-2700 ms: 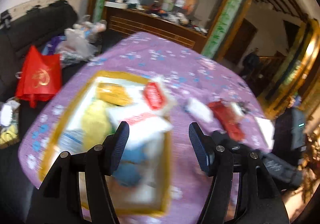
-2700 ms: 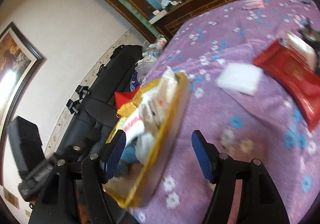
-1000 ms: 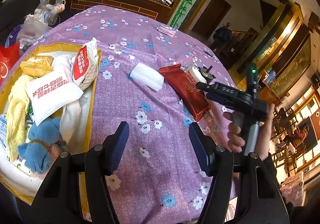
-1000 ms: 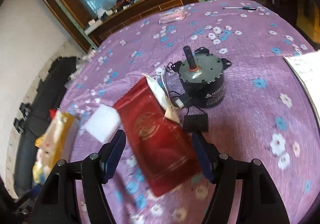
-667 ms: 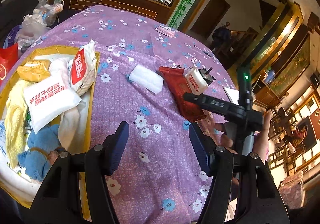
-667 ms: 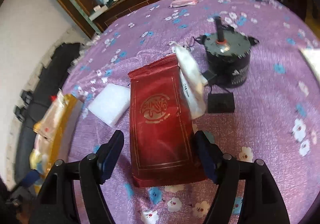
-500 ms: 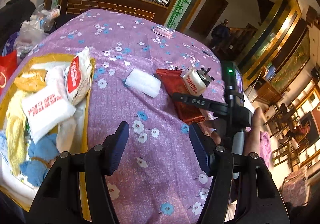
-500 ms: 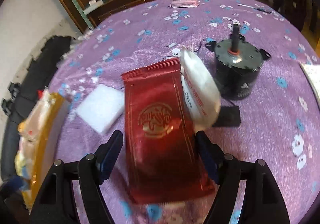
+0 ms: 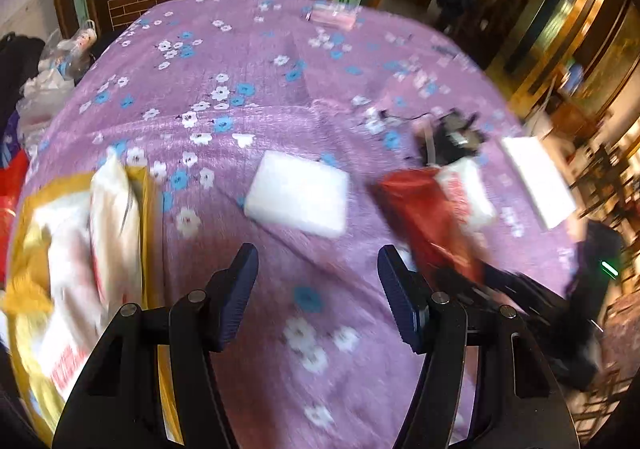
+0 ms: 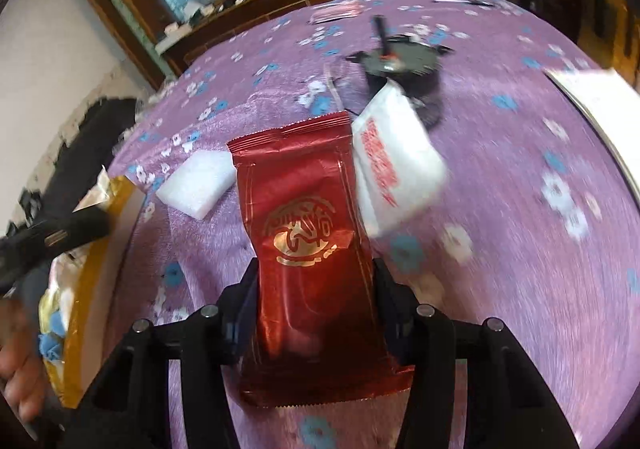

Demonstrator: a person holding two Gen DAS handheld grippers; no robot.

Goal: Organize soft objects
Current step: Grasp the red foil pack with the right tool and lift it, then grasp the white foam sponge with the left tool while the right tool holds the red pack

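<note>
A red foil pouch lies on the purple flowered cloth, and my right gripper is closing its jaws around the near half, pads against both sides. A white packet with red print leans on the pouch's right edge. A white foam block lies just ahead of my left gripper, which hangs open and empty above the cloth. The gold tray at the left holds several soft packets and cloths.
A black motor with a shaft and wires stands behind the white packet. A white sheet lies at the table's right edge and a pink packet at the far side. A dark sofa with bags flanks the table's left.
My right gripper moved forward over the red pouch and its jaws narrowed onto it. The left gripper swung right, from beside the tray toward the foam block, still open.
</note>
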